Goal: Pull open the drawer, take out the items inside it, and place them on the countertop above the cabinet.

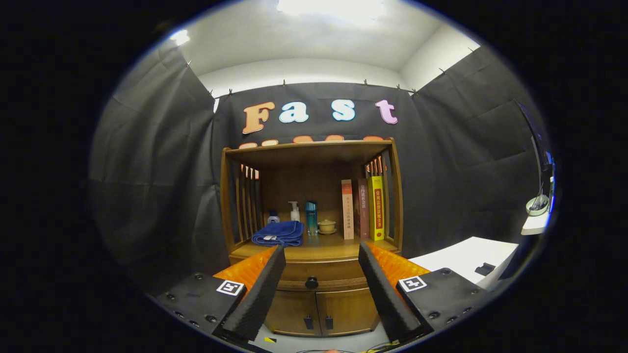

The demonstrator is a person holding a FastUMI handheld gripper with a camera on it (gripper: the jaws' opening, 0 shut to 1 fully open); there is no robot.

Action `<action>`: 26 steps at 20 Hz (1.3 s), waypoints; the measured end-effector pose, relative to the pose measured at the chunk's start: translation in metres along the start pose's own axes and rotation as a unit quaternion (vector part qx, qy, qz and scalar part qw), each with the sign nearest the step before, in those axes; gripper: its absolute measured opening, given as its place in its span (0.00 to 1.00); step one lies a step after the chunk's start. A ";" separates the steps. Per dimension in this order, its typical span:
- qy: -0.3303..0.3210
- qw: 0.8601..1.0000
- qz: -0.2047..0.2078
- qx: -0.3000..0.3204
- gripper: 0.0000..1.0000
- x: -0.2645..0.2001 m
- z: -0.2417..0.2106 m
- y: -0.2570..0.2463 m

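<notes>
Tongs are spread wide and empty, lined up on the drawer knob well ahead. Drawer looks shut, so I'd guess that spread is there to straddle the knob.

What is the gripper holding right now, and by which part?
Nothing is held. The gripper is open, its fingers spread apart in front of the wooden cabinet, with the closed drawer's round knob beyond them, untouched.

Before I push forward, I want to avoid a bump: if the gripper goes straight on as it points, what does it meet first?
Most likely the drawer front around its dark knob, which sits between the open jaws of the gripper. Nothing appears in between, though depth is hard to judge.
</notes>
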State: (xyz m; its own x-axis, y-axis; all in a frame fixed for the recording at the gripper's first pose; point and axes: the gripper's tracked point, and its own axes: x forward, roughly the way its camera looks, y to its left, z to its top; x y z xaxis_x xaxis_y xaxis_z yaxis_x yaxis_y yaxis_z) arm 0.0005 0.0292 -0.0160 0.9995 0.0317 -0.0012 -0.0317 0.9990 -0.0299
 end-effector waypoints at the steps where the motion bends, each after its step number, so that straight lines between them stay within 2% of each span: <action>1: 0.006 1.000 0.003 0.001 0.98 0.001 -0.005 0.003; 7: 0.005 1.000 0.017 -0.011 0.99 0.030 -0.026 0.026; 15: 0.018 0.999 0.044 -0.013 0.99 0.087 -0.100 0.053; 18: 0.020 0.999 0.038 -0.017 0.99 0.105 -0.121 0.054; 26: 0.061 0.997 0.035 -0.018 0.99 0.138 -0.216 0.047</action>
State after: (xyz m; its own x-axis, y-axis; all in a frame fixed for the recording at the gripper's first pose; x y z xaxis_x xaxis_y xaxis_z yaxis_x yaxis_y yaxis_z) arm 0.1367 0.0737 -0.2336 0.9873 0.0962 -0.1263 -0.1045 0.9927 -0.0608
